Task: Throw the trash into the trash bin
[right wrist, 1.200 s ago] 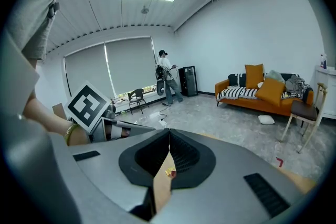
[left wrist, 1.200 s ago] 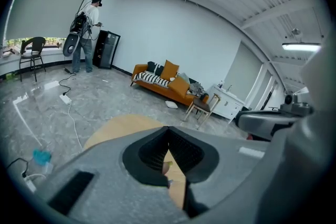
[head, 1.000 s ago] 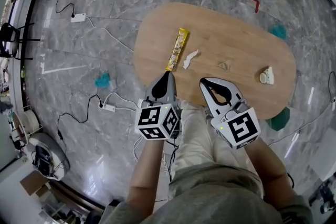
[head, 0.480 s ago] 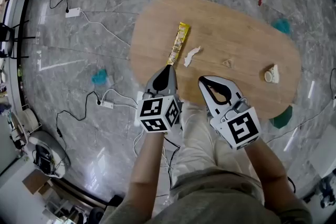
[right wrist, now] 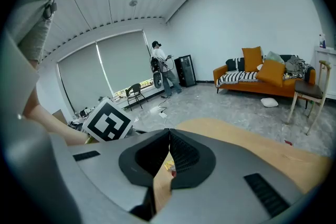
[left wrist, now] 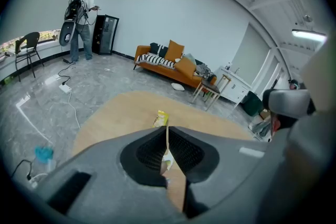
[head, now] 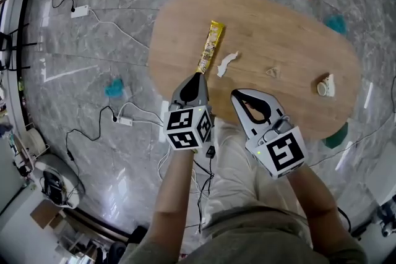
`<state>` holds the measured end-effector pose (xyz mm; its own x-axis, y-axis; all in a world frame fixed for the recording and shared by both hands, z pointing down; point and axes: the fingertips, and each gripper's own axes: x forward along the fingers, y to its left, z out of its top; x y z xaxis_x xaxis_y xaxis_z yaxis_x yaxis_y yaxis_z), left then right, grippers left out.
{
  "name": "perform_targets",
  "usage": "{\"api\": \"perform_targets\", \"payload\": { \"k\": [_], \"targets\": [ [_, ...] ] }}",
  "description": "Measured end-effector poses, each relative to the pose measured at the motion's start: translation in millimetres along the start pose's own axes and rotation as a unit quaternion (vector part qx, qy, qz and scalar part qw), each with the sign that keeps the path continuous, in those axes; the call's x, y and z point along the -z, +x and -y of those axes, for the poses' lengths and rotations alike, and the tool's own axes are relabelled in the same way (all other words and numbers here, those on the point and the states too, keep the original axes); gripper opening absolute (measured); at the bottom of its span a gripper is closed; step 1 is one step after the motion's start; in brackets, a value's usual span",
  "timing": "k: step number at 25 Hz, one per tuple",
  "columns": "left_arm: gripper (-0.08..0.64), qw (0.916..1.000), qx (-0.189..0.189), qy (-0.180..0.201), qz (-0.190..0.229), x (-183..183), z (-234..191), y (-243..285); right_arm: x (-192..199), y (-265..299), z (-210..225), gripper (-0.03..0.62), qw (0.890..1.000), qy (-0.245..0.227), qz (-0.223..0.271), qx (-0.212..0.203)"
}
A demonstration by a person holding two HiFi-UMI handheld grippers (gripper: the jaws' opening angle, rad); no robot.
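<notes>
A long yellow snack wrapper (head: 210, 46) lies on the oval wooden table (head: 291, 40), with a white crumpled paper scrap (head: 226, 63) just right of it. Further right are a small clear crumpled piece (head: 272, 72) and a white cup-like piece (head: 326, 86). My left gripper (head: 199, 76) is shut and empty, its tip just short of the wrapper's near end. My right gripper (head: 235, 94) is also shut and empty, over the table's near edge. The left gripper view shows the wrapper (left wrist: 161, 118) straight beyond the left gripper (left wrist: 167, 127). In the right gripper view the right gripper (right wrist: 169, 130) has its jaws meeting.
A dark green bin-like container (head: 336, 136) stands on the floor by the table's right near edge. Cables and a power strip (head: 125, 122) lie on the floor at left, with teal scraps (head: 114, 88) nearby. A person (left wrist: 81, 13) stands far off; a sofa (left wrist: 168, 63) is behind the table.
Both grippers have sunk toward the table, both still shut. The left tip now sits closer to the near end of the yellow wrapper.
</notes>
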<state>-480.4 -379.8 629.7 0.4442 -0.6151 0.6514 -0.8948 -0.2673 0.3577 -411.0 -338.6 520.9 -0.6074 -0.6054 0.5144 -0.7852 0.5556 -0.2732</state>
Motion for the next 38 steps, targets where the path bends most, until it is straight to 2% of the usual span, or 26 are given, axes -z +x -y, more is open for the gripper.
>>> {"api": "perform_targets", "payload": {
  "k": [4,15,19,27,38],
  "targets": [
    [0.012,0.9995,-0.016,0.01,-0.026,14,-12,15,8,8,1,0.009,1.0,0.011,-0.003,-0.001],
    [0.222,0.9956,-0.007,0.04,-0.084,50,-26,53,29,20,5,0.009,0.999,0.038,-0.008,0.005],
    [0.258,0.9932,0.002,0.052,-0.104,62,-28,66,37,22,8,0.009,0.999,0.045,-0.011,0.007],
    [0.273,0.9886,-0.003,0.077,-0.129,81,-38,90,57,30,15,0.009,0.998,0.063,-0.021,0.009],
    [0.273,0.9836,-0.009,0.093,-0.154,99,-45,110,70,35,27,0.009,0.996,0.089,-0.02,0.005]
  ]
}}
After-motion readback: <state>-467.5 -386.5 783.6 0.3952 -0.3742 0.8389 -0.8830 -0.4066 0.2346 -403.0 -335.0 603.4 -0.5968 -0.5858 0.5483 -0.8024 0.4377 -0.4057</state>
